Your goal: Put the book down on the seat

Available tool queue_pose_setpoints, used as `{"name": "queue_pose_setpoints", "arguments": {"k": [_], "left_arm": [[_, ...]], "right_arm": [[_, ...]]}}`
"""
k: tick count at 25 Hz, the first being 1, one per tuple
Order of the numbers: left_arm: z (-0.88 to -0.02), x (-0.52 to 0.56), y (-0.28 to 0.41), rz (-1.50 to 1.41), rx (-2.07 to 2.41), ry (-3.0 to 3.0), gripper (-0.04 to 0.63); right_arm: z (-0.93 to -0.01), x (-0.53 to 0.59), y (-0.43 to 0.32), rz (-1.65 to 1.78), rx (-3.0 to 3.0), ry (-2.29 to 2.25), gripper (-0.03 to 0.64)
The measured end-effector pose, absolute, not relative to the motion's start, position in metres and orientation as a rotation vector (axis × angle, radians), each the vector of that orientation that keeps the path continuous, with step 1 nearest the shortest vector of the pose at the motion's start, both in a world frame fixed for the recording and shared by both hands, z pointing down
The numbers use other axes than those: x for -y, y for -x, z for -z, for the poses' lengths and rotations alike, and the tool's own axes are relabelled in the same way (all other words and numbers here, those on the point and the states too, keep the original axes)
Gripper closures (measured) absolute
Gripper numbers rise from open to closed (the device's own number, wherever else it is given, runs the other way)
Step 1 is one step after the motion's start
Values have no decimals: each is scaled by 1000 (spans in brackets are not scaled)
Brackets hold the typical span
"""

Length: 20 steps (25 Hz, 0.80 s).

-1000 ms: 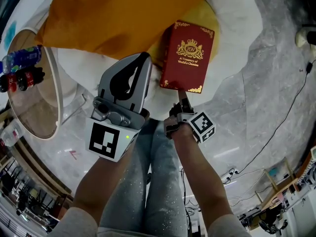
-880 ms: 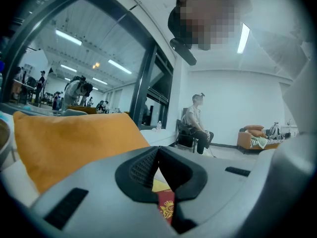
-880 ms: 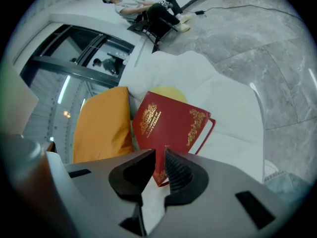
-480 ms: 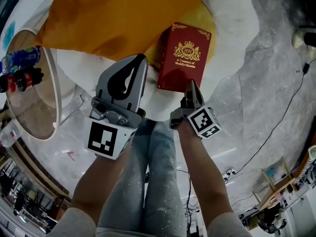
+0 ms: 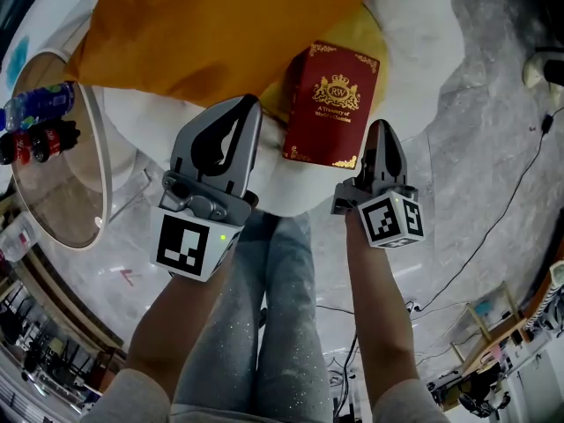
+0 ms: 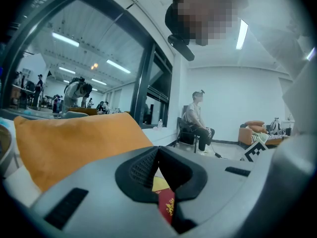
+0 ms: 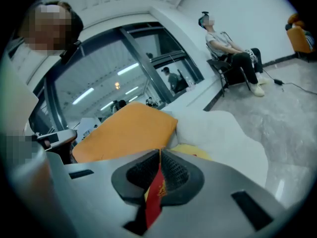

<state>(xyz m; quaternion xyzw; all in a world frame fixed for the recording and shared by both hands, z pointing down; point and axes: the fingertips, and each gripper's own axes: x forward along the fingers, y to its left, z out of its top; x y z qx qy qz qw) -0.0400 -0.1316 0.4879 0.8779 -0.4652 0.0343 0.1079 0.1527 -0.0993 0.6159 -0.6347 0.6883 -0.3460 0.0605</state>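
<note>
Lying on one seat (image 5: 414, 51), one book (image 5: 332, 104); left tongs (image 5: 241, 106), right tongs (image 5: 381, 130) closed

Left gripper (image 5: 240, 113): fingers pressed together, empty, pointing forward. Right gripper (image 5: 381, 135): alongside, apart from left; fingers have just been closing, now together, nothing between. Left forearm (image 5: 172, 324), right forearm (image 5: 381, 315) extended forward, roughly parallel.

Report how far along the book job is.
Done: the book lies flat on the yellow cushion of the white seat. In hand: nothing; the right gripper sits beside the book, its jaws just closed empty, and the left gripper is shut too. Left: nothing that shows.
</note>
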Motion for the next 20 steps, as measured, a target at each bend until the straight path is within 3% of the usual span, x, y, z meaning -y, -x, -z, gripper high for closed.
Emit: {"name": "queue_pose_setpoints", "arguments": {"k": [11,20], "left_arm": [[-478,138,44,-120,1351,-2645,580],[-439,149,32,-85,1352,-2665,580]], "right_arm": [[-528,108,-175,637,-2257,1986,583],[-463,115,-194,501,-2270,2005,583]]}}
